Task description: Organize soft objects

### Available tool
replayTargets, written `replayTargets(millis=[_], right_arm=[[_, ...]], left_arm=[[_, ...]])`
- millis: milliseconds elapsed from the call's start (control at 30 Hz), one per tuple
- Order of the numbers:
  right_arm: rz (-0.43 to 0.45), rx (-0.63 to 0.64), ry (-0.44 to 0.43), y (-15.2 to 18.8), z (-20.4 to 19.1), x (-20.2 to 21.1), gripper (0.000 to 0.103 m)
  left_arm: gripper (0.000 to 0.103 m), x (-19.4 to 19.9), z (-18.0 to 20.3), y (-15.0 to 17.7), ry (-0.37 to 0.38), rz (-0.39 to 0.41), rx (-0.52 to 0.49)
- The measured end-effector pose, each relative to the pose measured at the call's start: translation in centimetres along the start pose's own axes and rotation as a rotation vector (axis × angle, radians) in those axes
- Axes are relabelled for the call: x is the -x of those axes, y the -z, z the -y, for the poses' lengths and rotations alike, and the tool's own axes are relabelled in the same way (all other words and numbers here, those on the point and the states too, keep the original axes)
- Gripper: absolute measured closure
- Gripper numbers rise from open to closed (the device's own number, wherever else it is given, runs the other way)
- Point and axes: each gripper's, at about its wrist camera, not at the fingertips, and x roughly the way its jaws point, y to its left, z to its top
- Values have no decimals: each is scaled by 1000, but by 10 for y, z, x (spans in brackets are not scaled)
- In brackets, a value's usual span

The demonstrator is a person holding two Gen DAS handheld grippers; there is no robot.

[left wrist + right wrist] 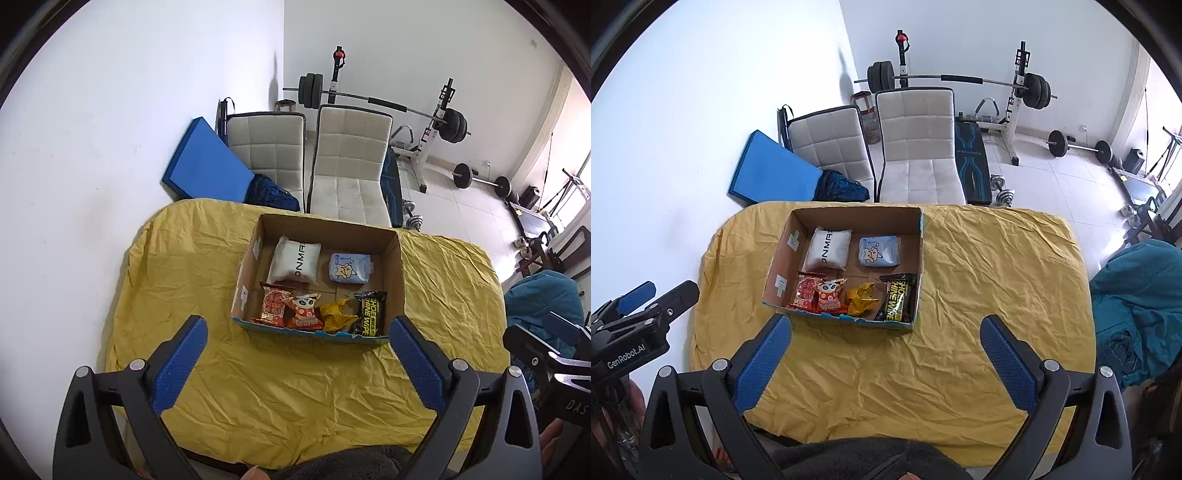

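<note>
From the left wrist, the left hand-held gripper hangs wide open, empty, before the cardboard box of soft packets on the yellow-draped tabletop. From the right wrist, the right hand-held gripper gapes likewise, near that box.

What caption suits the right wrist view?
Open right gripper faces a cardboard box of soft packets on a yellow cloth.
</note>
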Motion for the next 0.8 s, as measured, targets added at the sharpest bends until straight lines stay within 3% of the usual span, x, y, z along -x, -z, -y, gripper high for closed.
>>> replayTargets(millis=[333, 800], right_arm=[[22, 6, 29, 1, -1, 8, 0], [43, -31, 81, 12, 5, 31, 0]], left_arm=[[2, 14, -1, 0, 4, 39, 3], [2, 24, 9, 7, 32, 21, -32]])
